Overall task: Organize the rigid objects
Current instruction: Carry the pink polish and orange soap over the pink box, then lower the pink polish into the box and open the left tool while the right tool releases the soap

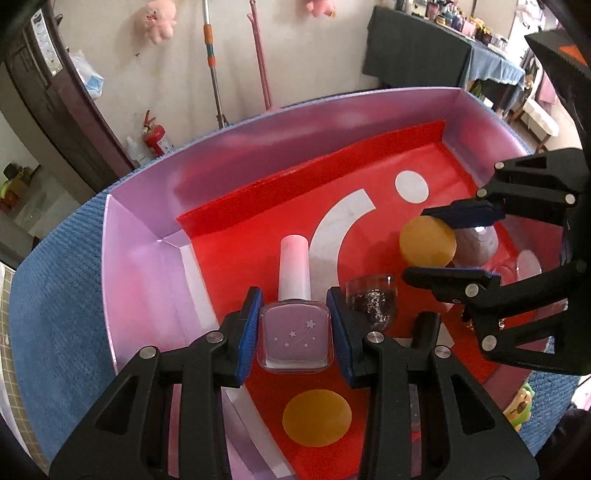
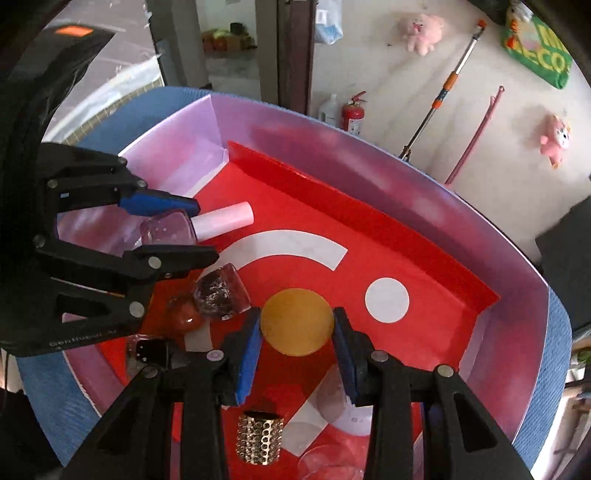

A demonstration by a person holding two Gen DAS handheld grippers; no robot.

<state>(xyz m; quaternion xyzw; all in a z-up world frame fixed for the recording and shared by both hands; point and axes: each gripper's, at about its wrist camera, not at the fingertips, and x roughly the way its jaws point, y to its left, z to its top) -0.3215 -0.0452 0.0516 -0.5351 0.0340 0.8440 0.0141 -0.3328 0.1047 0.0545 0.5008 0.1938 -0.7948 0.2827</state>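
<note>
Left gripper [image 1: 294,334] clamped on square lilac glass nail-polish bottle with pale pink cap [image 1: 294,332], low inside red-floored lilac box [image 1: 155,192]. Right gripper [image 2: 297,347] clenched around flat round yellow disc [image 2: 297,322]. Glitter-filled clear bottle [image 1: 372,301] at two o'clock from lilac bottle.

pink plush toys [image 2: 423,31], red fire extinguisher [image 1: 157,138], mop pole [image 1: 211,59]

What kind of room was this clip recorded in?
Probably a lived-in home room or small workshop, not a lab: plush toys hang on the wall, a mop and a fire extinguisher stand against it, and a cloth-covered side table holds clutter.
</note>
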